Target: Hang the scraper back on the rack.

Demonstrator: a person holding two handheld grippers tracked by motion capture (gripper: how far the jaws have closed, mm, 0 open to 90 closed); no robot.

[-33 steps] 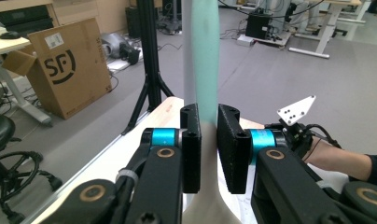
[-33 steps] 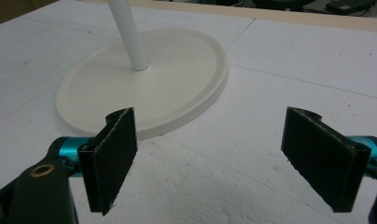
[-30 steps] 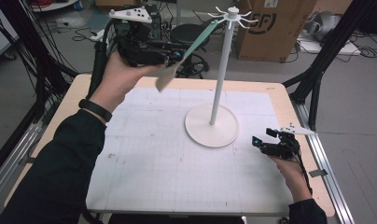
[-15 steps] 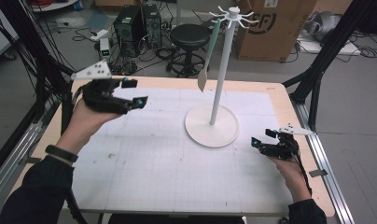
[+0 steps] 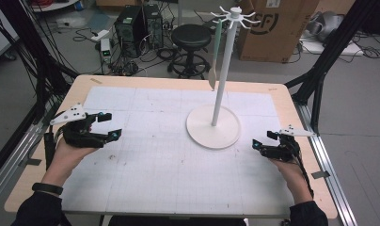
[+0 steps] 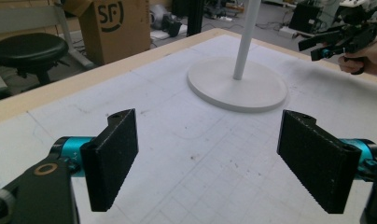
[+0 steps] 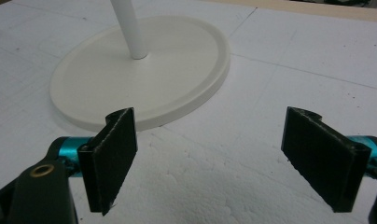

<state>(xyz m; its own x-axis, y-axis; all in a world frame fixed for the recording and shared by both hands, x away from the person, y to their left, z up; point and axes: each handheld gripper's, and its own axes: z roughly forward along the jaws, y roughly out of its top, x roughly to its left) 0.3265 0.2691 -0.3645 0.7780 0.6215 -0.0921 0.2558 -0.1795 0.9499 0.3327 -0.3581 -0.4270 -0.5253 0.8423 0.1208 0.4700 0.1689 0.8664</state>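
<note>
Resting low over table (image 5: 146,188): left tongs (image 5: 109,125), right tongs (image 5: 262,140), both agape.

Both grippers' fingers (image 6: 113,158) wide apart

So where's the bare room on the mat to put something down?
Between the left gripper and right gripper, the near half of the mat is bare. So is the far-left corner. The stand, with a spatula hanging, crowds the far right.
</note>
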